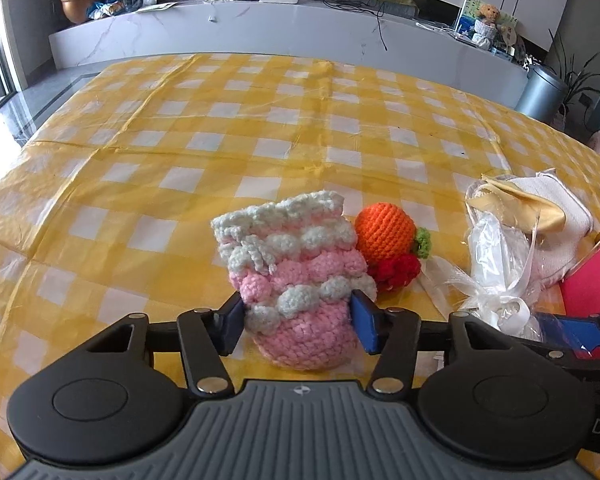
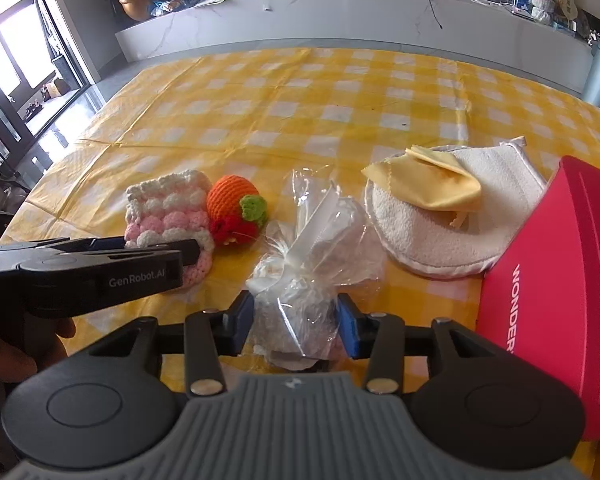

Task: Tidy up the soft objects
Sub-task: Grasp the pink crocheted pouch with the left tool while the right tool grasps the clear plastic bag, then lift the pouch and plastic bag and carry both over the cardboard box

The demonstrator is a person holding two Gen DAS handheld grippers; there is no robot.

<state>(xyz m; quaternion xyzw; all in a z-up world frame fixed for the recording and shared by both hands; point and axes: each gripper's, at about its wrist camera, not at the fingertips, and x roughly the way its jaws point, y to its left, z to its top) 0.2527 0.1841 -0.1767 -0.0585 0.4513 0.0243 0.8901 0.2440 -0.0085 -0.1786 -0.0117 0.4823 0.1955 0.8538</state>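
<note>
A pink and white crochet pouch lies on the yellow checked tablecloth. My left gripper is shut on its lower part. An orange crochet fruit with a green and red tip lies touching the pouch's right side. In the right wrist view, my right gripper is shut on a clear cellophane bag tied with white ribbon. The pouch, the fruit and the left gripper's body lie to its left.
A white terry pad with a folded yellow cloth on it lies at the right. A red box stands at the right edge, close to my right gripper. A white counter runs beyond the table.
</note>
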